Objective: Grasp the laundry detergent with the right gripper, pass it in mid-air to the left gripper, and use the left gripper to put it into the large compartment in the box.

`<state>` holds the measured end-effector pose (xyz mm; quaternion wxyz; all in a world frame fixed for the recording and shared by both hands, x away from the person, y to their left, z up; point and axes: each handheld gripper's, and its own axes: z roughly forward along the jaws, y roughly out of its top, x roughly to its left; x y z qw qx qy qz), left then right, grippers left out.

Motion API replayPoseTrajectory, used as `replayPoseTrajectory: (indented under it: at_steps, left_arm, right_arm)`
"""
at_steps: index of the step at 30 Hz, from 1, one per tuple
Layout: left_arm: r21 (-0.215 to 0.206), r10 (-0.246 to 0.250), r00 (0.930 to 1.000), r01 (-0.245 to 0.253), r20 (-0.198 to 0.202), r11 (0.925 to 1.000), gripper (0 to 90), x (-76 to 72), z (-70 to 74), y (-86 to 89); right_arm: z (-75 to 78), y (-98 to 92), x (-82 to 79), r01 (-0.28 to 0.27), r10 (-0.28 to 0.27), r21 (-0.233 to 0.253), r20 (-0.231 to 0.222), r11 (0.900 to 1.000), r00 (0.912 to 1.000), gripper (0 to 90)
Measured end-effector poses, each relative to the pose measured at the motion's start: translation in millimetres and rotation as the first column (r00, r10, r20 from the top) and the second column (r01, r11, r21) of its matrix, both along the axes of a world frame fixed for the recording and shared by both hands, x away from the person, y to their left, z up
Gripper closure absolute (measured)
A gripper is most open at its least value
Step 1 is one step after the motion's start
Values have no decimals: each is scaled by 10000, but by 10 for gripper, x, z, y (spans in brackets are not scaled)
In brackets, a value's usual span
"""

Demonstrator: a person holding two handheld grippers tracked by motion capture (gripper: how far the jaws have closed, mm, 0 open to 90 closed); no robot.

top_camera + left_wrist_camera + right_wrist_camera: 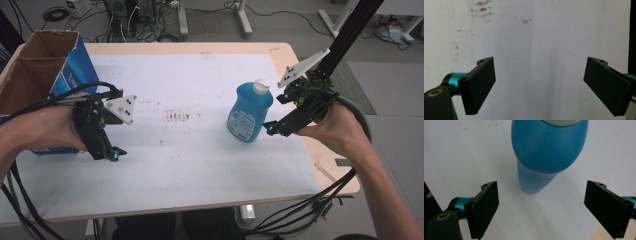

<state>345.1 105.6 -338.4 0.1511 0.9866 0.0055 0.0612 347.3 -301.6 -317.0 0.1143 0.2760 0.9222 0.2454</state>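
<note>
Your left gripper (112,152): released, jaws wide over the white table cover (200,165).
Your right gripper (271,128): released, just beside the upright blue plastic bottle (250,112), not gripping.

My left gripper (111,154): black frame, teal accent at tip, white three-cornered plate on top with small dark dots, black cables looping back past my forearm. My right gripper (272,128): same black build, teal tip, white three-cornered plate with dots, thick black cable bundle trailing off table edge. My forearms bare, no sleeves visible. Gripper views: flat black rectangular jaw pads, small screw holes at top, teal cylinder, brass-coloured ring on black body.
</note>
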Motion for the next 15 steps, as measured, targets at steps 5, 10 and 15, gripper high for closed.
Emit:
replayPoseTrajectory:
  at_steps: [5, 10, 15]
  left_arm:
    - [-9, 25, 10000, -25, -23, 10000, 105, -7, 7, -3]
    - [-25, 39, 10000, -39, 42, 10000, 105, -8, 13, 11]
    - [-62, 30, 10000, -30, 34, 10000, 105, -7, 18, 17]
  right_arm:
    - [-61, 66, -46, 388, -409, 595, 347, 9975, 9986, 120]
    - [-126, 106, -71, 629, -693, 1020, 606, 9928, 9958, 120]
    - [-193, 128, -93, 963, -1081, 1405, 786, 9854, 9910, 120]
